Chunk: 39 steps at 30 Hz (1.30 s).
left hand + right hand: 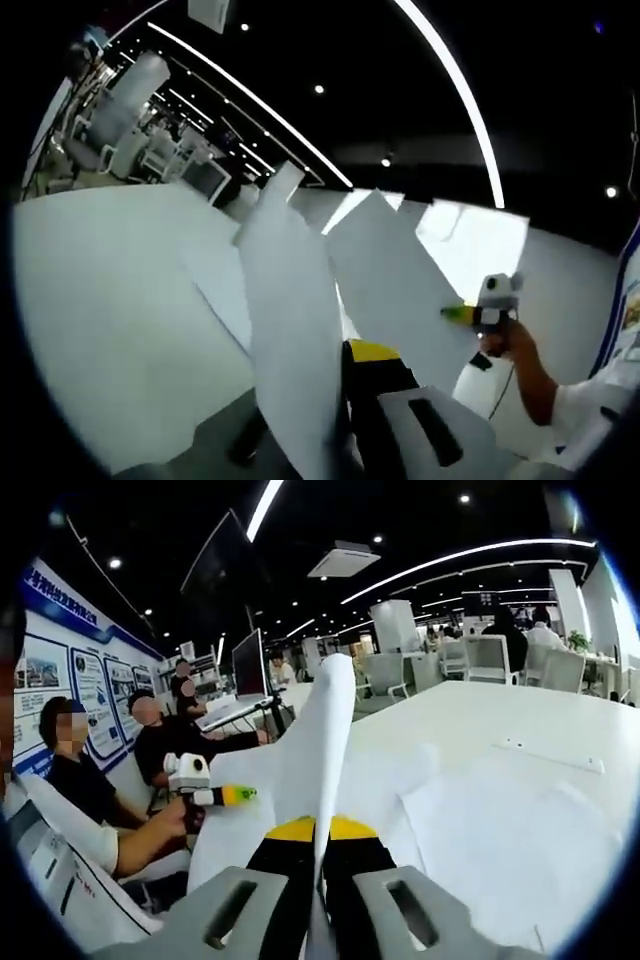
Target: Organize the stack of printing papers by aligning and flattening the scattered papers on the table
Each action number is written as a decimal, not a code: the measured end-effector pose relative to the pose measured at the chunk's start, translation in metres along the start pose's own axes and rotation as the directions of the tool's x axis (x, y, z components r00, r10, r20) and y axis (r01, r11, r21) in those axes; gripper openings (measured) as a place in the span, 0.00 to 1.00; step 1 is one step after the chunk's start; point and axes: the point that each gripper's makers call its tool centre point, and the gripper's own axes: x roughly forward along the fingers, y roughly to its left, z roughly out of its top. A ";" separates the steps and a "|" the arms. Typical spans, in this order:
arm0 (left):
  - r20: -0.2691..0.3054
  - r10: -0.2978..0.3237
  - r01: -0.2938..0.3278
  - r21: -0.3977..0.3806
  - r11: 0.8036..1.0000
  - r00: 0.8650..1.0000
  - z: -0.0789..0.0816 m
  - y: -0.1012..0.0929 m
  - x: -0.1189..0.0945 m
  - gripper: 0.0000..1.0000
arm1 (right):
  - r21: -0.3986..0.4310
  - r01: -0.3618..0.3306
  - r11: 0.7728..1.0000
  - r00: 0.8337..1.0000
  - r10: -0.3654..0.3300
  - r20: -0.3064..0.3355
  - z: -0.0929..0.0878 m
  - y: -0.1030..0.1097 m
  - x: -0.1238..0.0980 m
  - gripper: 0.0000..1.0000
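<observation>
A white table (520, 730) is stretching across a dim office. The right gripper (320, 832) is pinching a paper sheet (325, 740) at centre frame; the left gripper (345, 375), jaws closed, is clamping lifted printing papers (290, 330) at centre.

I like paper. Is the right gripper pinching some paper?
Yes, the right gripper has its jaws closed on upright paper.
</observation>
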 end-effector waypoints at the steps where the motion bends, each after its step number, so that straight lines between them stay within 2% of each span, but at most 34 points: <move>1: 0.000 0.000 0.000 -0.001 1.000 1.000 0.000 0.000 0.000 0.06 | 0.002 0.001 1.000 1.000 -0.001 0.000 -0.001 0.000 0.000 0.00; 18: 0.017 -0.006 0.006 -0.051 0.999 1.000 0.002 0.002 0.000 0.06 | 0.026 0.002 1.000 1.000 -0.002 0.015 -0.006 -0.003 0.004 0.00; 39: 0.030 -0.001 0.003 -0.063 0.998 1.000 0.002 0.002 0.000 0.06 | 0.045 -0.002 0.999 1.000 0.000 0.031 -0.007 -0.003 0.008 0.00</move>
